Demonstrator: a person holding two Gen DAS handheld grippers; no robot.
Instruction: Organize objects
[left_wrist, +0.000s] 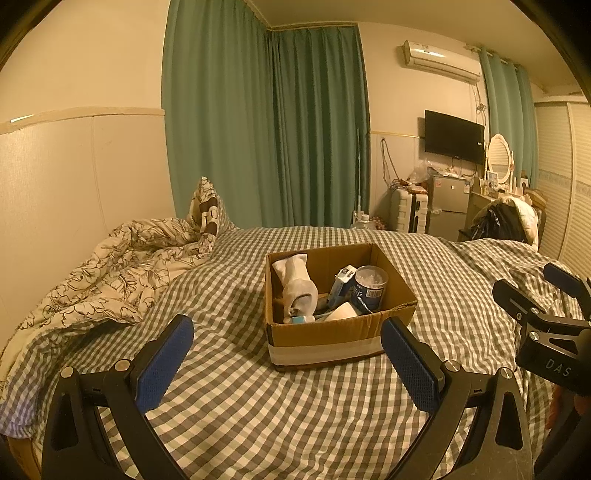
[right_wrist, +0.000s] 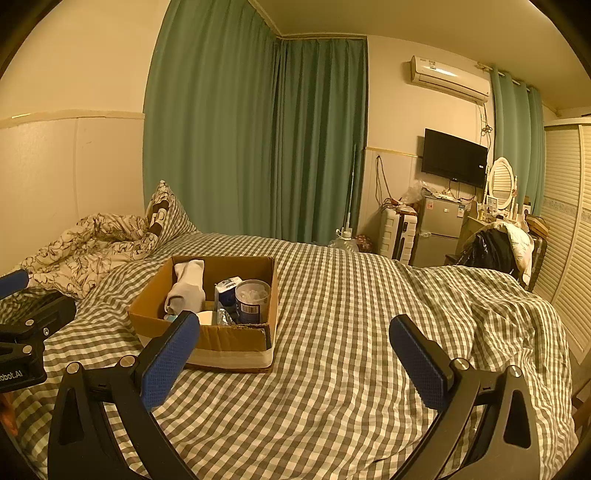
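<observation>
An open cardboard box (left_wrist: 328, 338) sits on the checked bed (left_wrist: 258, 406). Inside it are white socks (left_wrist: 297, 282), a blue-and-white carton (left_wrist: 341, 282), a clear round tub with a blue label (left_wrist: 369, 288) and a white cup (left_wrist: 343, 312). My left gripper (left_wrist: 288, 350) is open and empty, just in front of the box. In the right wrist view the box (right_wrist: 229, 338) lies left of centre, with the socks (right_wrist: 188, 286) and tub (right_wrist: 253, 301) in it. My right gripper (right_wrist: 295, 350) is open and empty, to the right of the box. It also shows in the left view (left_wrist: 535, 295).
A crumpled floral quilt (left_wrist: 110, 273) lies at the left of the bed by the wall. Green curtains (left_wrist: 266, 129) hang behind. A small fridge (left_wrist: 445, 203), suitcase (left_wrist: 408, 214), TV (left_wrist: 454, 136) and dressing table stand at the far right, beside a louvred wardrobe (right_wrist: 569, 229).
</observation>
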